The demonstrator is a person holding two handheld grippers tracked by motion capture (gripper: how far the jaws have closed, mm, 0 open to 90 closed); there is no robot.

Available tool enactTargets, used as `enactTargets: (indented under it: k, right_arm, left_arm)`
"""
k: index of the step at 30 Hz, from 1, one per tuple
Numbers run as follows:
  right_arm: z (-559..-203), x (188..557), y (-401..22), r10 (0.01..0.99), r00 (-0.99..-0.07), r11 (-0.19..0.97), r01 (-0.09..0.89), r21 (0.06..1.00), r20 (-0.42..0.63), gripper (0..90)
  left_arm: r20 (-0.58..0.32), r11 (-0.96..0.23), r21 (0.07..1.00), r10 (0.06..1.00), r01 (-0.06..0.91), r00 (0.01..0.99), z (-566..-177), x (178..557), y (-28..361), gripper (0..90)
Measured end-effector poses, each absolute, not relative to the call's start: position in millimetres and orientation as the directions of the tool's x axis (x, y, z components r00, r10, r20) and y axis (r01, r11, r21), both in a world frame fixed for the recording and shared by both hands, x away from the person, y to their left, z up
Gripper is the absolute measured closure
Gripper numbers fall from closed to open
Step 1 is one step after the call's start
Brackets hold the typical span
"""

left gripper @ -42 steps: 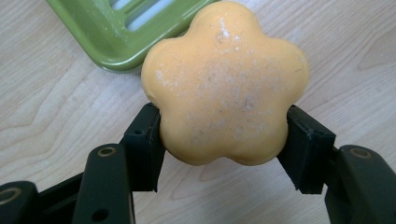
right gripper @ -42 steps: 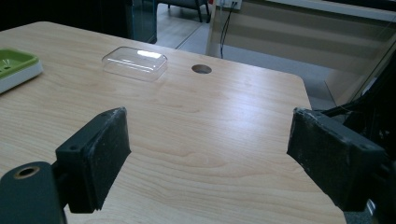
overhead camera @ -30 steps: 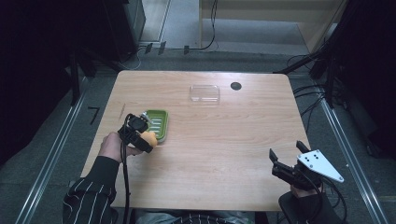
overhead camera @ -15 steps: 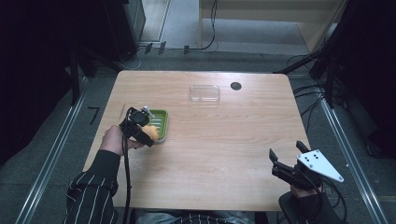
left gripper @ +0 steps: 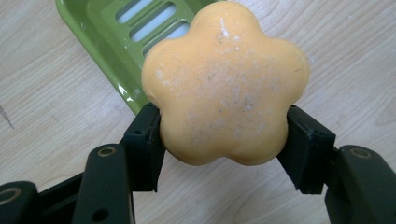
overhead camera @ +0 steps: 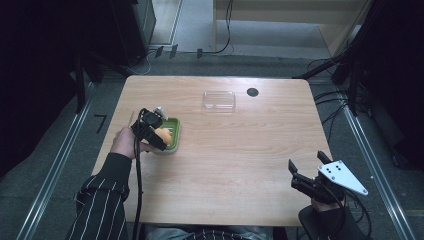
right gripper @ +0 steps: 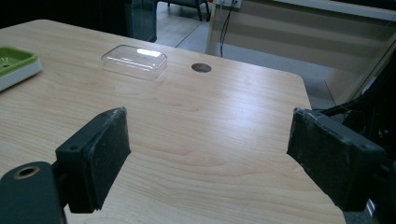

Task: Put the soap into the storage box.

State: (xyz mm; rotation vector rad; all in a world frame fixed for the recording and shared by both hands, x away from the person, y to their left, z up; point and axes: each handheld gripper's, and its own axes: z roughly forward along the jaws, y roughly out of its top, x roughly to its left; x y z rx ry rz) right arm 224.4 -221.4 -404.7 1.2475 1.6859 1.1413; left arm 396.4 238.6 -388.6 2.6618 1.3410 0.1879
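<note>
The left gripper [overhead camera: 159, 136] holds an orange soap [left gripper: 225, 84] shaped like a flower. Its two black jaws press on the soap from both sides. The soap is in the air, just over the near edge of a green soap dish [overhead camera: 171, 134]. The dish sits on the left part of the wooden table [overhead camera: 240, 165] and has long slots in its floor. The left hand [overhead camera: 125, 142] comes in from the near left, in a striped sleeve [overhead camera: 100, 205].

The right gripper [overhead camera: 306, 173] is at the near right corner of the table. Its jaws stand wide apart with nothing between them.

A clear plastic lid [overhead camera: 219, 100] lies at the far side of the table. A small round hole [overhead camera: 252, 92] is just to the right of it.
</note>
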Motion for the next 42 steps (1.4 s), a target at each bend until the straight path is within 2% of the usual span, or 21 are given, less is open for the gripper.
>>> enactTargets:
  k: [21,38,42]
  right_arm:
    - [-404.8,225.5,-220.1,0.964,-0.261,0.14,0.311,0.94,-0.057,13.3]
    - [-404.7,222.8,-221.6,0.966,-0.254,0.136,0.312,0.94,-0.056,13.3]
    - [-404.7,223.5,-220.8,0.965,-0.257,0.143,0.311,0.94,-0.062,13.3]
  left_arm:
    - [0.041,-0.568,0.21,0.818,0.796,0.574,-393.1,418.0,238.2,39.8]
    - [0.057,-0.563,0.189,0.824,0.805,0.563,-403.9,429.5,236.8,39.7]
    - [0.033,-0.552,0.19,0.83,0.812,0.556,-408.6,431.8,239.4,39.7]
